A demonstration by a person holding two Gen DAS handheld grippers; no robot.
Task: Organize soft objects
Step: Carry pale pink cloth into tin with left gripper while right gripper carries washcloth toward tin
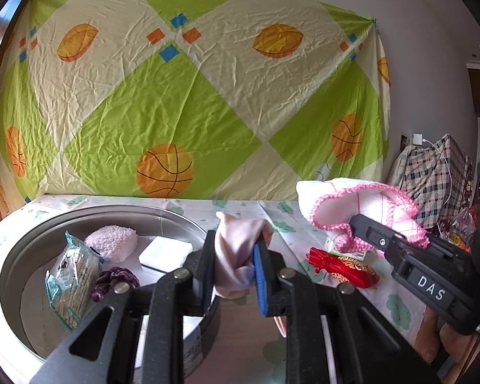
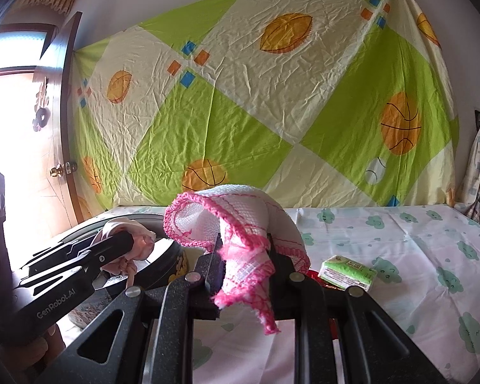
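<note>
Left tongs (image 1: 233, 265) clench a pale pink sock (image 1: 236, 249), upright at the metal basin's (image 1: 22, 256) near-right rim; right tongs (image 2: 246, 262) grip a pink-edged cloth (image 2: 236, 224), draped downward above the table (image 2: 416, 256).

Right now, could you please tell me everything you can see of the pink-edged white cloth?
The pink-edged white cloth is a soft, open-weave square, white with thin pink lines and a crocheted bright pink border. It is bunched and draped, clamped between the shut jaws of the right gripper, one corner hanging below them. It is held above the printed table cover, touching only the gripper.
</note>
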